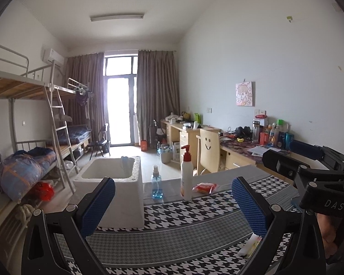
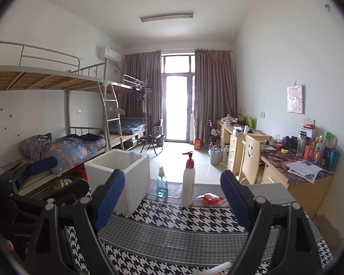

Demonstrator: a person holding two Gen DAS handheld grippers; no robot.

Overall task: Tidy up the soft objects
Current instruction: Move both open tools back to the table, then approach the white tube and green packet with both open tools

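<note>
Jaws of left gripper (image 1: 173,202) and right gripper (image 2: 172,198) apart, empty; "DAS" lettering (image 1: 333,204) on the right gripper

This is a shared dormitory room. Metal bunk beds (image 2: 57,105) line the left wall, each with bare wooden slats on top and rumpled blue bedding (image 2: 64,147) below, and a ladder (image 2: 112,114) leans between them. Along the right wall runs a row of light wooden desks (image 2: 247,137) crowded with bottles, papers and headphones, with a chair (image 2: 251,158) showing a smiley face on its back. A wall air conditioner (image 2: 110,55) sits near the ceiling, brown curtains (image 2: 214,91) frame a bright balcony door (image 2: 177,107), clothes hang from a bunk rail, and a cartoon picture (image 2: 295,99) decorates the wall.
</note>
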